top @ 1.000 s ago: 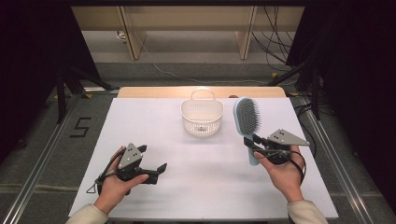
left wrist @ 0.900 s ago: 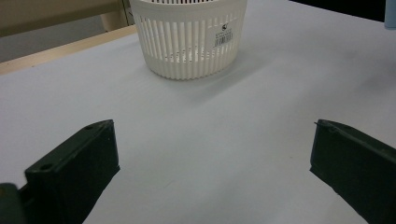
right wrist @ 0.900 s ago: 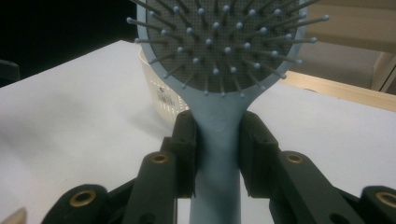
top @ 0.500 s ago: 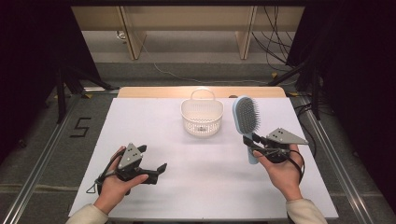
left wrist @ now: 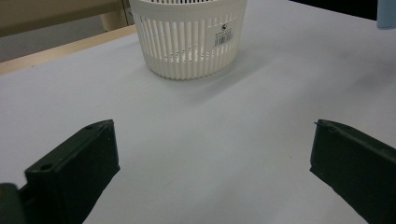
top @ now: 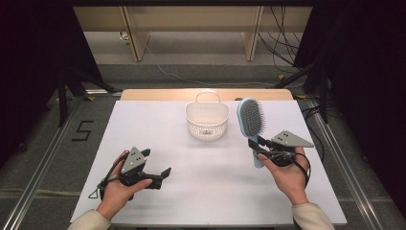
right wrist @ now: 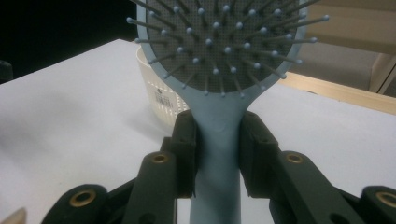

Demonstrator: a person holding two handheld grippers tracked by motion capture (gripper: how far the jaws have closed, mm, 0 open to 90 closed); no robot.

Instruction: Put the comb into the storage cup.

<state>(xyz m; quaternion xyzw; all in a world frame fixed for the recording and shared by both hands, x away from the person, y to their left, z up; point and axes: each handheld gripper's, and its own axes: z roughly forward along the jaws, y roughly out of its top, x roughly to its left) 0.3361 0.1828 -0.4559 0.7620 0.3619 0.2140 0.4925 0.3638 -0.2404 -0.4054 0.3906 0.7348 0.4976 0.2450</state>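
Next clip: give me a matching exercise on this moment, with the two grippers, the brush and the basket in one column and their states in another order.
Things:
1. left gripper
2. right gripper
3. light blue plastic hairbrush with a dark bristle pad
4. white slotted plastic basket with a loop handle

States:
A. stands on the white table, nothing gripping it
B. jaws wide apart, nothing between them
C. clamped by its handle
D. jaws pressed on a handle

Pairs: 1-B, 2-D, 3-C, 4-A

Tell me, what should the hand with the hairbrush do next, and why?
Probably carry the blue hairbrush sideways until it hangs over the white basket. The right tongs already pinch its handle on both sides, the brush is off the white table, and the basket stands open just beside it. The left tongs are open and hold nothing.
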